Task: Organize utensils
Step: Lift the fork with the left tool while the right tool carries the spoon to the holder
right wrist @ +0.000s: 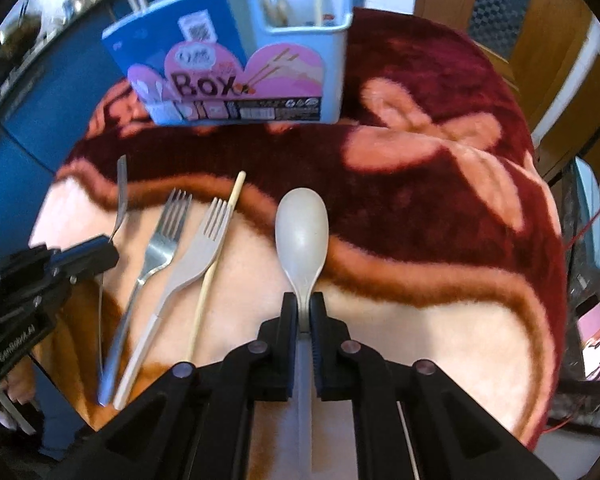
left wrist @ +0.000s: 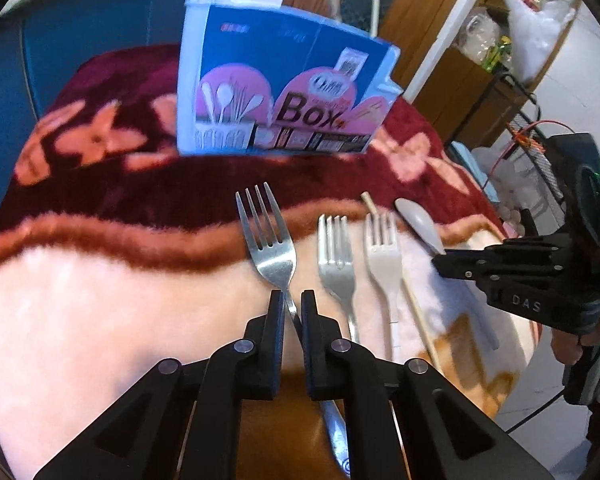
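Note:
My left gripper (left wrist: 291, 300) is shut on the neck of a metal fork (left wrist: 266, 240), tines pointing away toward the blue utensil box (left wrist: 276, 88). My right gripper (right wrist: 303, 304) is shut on the handle of a grey plastic spoon (right wrist: 302, 232), bowl pointing toward the box (right wrist: 236, 76). A second metal fork (left wrist: 336, 260), a white plastic fork (left wrist: 384, 256) and a wooden chopstick (left wrist: 408, 292) lie side by side on the blanket between the grippers. The right gripper shows in the left wrist view (left wrist: 440, 260), the left gripper in the right wrist view (right wrist: 112, 250).
The table is covered by a pink and maroon floral blanket (right wrist: 440, 208). The box holds a chopstick and a utensil in its right compartment (right wrist: 300, 4). A wooden cabinet (left wrist: 432, 20) and a wire rack (left wrist: 540, 140) stand beyond the table's right edge.

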`<control>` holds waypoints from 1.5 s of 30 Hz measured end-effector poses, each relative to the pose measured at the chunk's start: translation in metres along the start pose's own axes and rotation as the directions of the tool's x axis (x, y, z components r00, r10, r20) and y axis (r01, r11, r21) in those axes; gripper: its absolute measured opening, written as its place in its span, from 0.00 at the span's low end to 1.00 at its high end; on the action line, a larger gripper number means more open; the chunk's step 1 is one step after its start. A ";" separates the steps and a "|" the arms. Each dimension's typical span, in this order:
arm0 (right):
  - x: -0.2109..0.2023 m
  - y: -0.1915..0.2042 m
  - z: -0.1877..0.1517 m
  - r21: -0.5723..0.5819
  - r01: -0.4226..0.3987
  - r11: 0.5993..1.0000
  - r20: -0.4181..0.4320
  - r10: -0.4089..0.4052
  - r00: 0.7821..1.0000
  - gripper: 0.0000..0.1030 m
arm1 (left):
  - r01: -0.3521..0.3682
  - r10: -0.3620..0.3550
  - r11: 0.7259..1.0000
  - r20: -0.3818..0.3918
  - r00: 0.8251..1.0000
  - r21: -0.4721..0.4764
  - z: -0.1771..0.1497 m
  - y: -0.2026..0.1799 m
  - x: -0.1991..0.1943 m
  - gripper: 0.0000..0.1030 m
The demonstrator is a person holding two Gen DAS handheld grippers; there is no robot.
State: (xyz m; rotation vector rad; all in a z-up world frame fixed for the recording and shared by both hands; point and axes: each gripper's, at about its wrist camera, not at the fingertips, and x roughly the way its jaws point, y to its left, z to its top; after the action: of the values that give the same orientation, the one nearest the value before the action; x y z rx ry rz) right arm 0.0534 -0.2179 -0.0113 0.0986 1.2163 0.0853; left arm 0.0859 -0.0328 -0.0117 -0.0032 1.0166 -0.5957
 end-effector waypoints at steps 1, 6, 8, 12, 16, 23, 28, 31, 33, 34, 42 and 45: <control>-0.003 -0.002 -0.004 0.015 -0.011 1.000 0.024 0.010 1.000 0.08 | 0.000 0.000 1.000 0.020 1.000 0.008 -0.001 -0.002 -0.005 0.06; -0.023 0.000 -0.020 0.043 -0.068 0.997 0.190 0.059 0.980 0.07 | -0.023 0.019 0.999 0.146 0.989 0.025 -0.005 -0.007 -0.038 0.02; -0.033 0.002 -0.028 0.044 -0.090 0.995 0.260 0.075 0.963 0.07 | -0.035 0.031 0.999 0.187 0.982 0.018 -0.008 -0.007 -0.047 0.01; -0.050 0.008 -0.031 0.043 -0.120 0.992 0.391 0.094 0.916 0.07 | -0.062 0.059 0.998 0.263 0.963 0.002 -0.012 -0.006 -0.062 0.01; -0.064 0.015 -0.031 0.018 -0.108 0.994 0.488 0.086 0.869 0.07 | -0.087 0.083 0.996 0.338 0.937 -0.001 -0.011 -0.009 -0.078 0.01; -0.089 0.016 -0.020 -0.007 -0.085 0.996 0.610 0.072 0.789 0.07 | -0.123 0.109 0.992 0.465 0.879 0.001 0.010 -0.020 -0.101 0.01; -0.100 0.010 -0.002 -0.002 -0.086 0.996 0.664 0.066 0.745 0.07 | -0.141 0.116 0.990 0.553 0.825 0.003 0.039 -0.026 -0.114 0.01; -0.102 0.005 0.014 0.002 -0.093 0.996 0.681 0.067 0.729 0.07 | -0.164 0.135 0.986 0.598 0.790 -0.006 0.061 -0.028 -0.118 0.01; -0.104 0.002 0.026 0.004 -0.099 0.995 0.691 0.069 0.720 0.07 | -0.166 0.137 0.986 0.624 0.769 -0.012 0.075 -0.028 -0.119 0.01; -0.105 0.000 0.033 0.004 -0.097 0.995 0.698 0.067 0.713 0.07 | -0.168 0.137 0.986 0.637 0.759 -0.011 0.080 -0.029 -0.120 0.01; -0.106 -0.005 0.080 0.003 -0.063 0.998 0.752 0.039 0.659 0.07 | -0.221 0.187 0.974 0.725 0.662 -0.050 0.129 -0.029 -0.117 0.01; -0.102 -0.007 0.093 0.003 -0.054 0.999 0.771 0.032 0.636 0.07 | -0.225 0.206 0.971 0.737 0.644 -0.075 0.142 -0.025 -0.106 0.01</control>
State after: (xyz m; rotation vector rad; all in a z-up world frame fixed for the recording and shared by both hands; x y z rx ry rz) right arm 0.1061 -0.2396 0.1150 0.1672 0.3364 0.0575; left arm 0.1467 -0.0421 0.1559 -0.0970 0.1910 -0.3241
